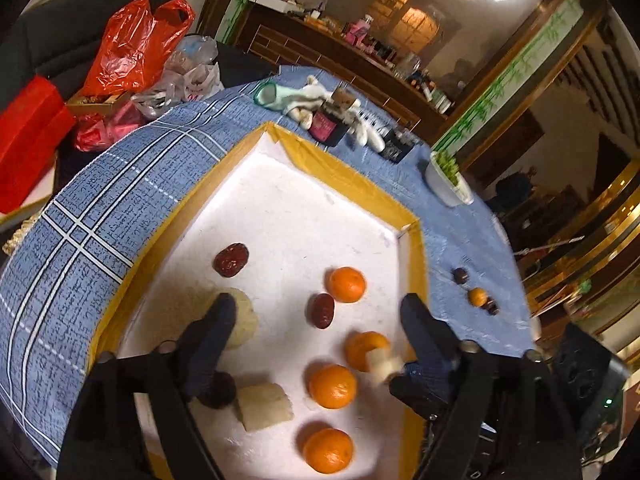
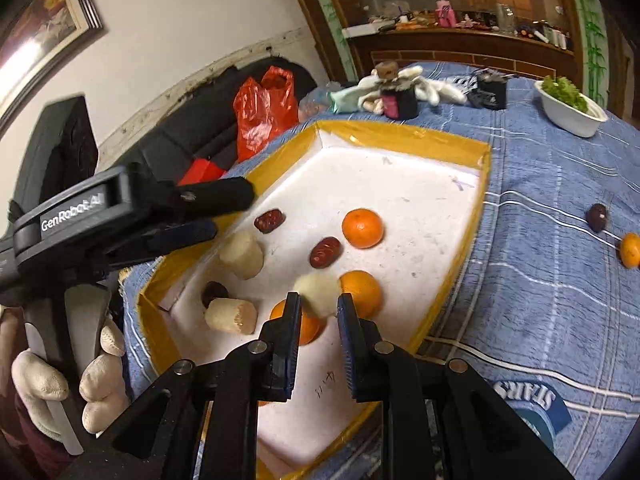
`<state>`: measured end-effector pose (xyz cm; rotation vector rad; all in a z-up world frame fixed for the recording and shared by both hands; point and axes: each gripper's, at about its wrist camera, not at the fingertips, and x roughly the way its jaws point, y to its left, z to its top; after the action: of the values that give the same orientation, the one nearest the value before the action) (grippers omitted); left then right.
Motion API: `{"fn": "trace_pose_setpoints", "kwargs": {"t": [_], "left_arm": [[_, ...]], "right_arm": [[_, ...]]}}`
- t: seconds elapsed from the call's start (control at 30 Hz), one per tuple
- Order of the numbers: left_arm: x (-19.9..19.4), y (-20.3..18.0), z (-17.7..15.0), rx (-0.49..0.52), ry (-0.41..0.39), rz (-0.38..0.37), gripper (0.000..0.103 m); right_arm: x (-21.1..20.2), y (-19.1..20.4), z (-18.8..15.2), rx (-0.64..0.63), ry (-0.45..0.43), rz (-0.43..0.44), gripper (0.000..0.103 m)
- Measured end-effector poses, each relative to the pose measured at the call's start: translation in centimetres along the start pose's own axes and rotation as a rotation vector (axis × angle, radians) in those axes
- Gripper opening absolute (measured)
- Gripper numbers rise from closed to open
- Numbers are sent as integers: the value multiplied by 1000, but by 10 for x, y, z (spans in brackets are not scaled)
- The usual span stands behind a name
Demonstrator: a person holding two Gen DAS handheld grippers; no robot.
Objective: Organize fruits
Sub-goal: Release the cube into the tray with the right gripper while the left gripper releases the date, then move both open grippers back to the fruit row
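A white foam tray with a yellow taped rim holds several oranges, dark red dates and pale sugarcane chunks. It also shows in the right wrist view. My left gripper is open and empty above the tray's near part. My right gripper is shut on a pale sugarcane chunk, held over the oranges in the tray. That chunk shows blurred in the left wrist view. Two dates and a small orange lie on the cloth right of the tray.
The blue checked tablecloth covers the table. A white bowl of greens stands at the far right. Gloves and small dark boxes lie behind the tray. Red plastic bags sit off the table's far left edge.
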<state>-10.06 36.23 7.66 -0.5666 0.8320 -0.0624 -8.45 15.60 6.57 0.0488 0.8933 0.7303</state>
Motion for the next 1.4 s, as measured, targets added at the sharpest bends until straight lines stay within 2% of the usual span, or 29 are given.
{"fn": "trace_pose_setpoints", "kwargs": {"t": [0.07, 0.13, 0.2, 0.33, 0.5, 0.8, 1.03, 1.4], "left_arm": [[-4, -5, 0, -4, -15, -12, 93], [-3, -14, 0, -5, 2, -27, 94], [-1, -30, -3, 0, 32, -81, 94], [-3, -67, -15, 44, 58, -159, 94], [6, -129, -40, 211, 116, -136, 94], [30, -214, -80, 411, 206, -141, 94], [68, -244, -108, 477, 299, -131, 94], [125, -246, -122, 478, 392, -103, 94]], "right_arm": [[-15, -5, -1, 19, -33, -13, 26], [-37, -18, -4, 60, -85, -28, 41], [-54, -32, -8, 104, -127, -43, 47], [-85, -62, -22, 185, -174, -82, 47], [-117, -87, -40, 231, -208, -129, 48], [-171, -147, -63, 299, -243, -248, 50], [-192, -189, -70, 364, -253, -293, 51], [-196, -253, -54, 424, -243, -358, 54]]}}
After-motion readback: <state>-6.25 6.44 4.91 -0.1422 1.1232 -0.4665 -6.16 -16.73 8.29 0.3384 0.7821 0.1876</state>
